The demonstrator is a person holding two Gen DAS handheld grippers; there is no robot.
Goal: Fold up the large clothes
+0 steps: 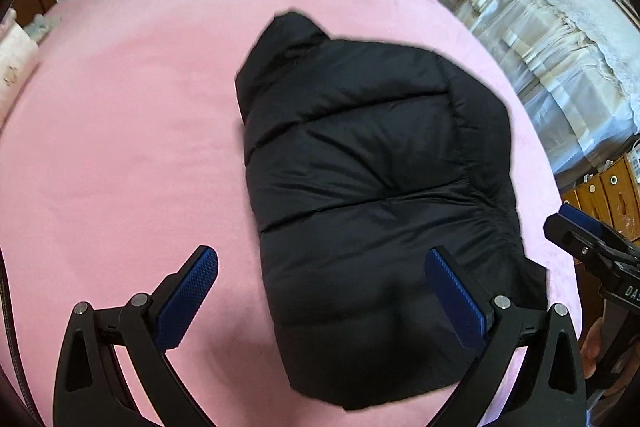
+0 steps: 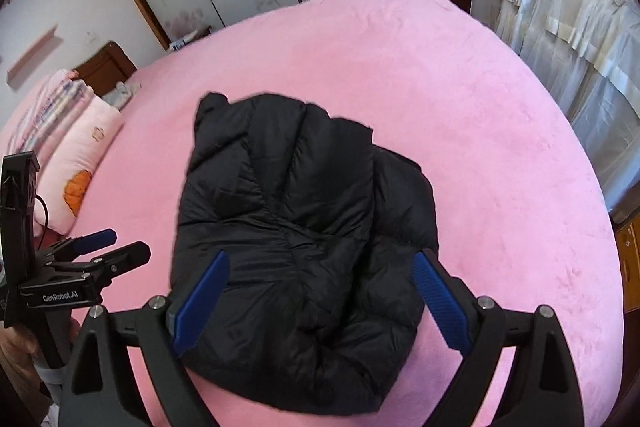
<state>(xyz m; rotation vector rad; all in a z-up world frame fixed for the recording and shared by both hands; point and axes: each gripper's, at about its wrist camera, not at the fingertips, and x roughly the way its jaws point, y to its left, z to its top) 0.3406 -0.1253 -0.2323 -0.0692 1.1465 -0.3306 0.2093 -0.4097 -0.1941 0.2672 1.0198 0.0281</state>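
Black puffer jacket (image 1: 368, 187) lies folded mid pink bed (image 1: 120, 147). Left gripper (image 1: 320, 291) & right gripper (image 2: 320, 291) hover wide open, empty. Risk: puffy filling springs fold back open.

One black puffer jacket (image 1: 360, 187), one pink bed (image 1: 120, 147), two grippers, left (image 1: 320, 291) and right (image 2: 320, 299), two pillows (image 2: 80, 155).
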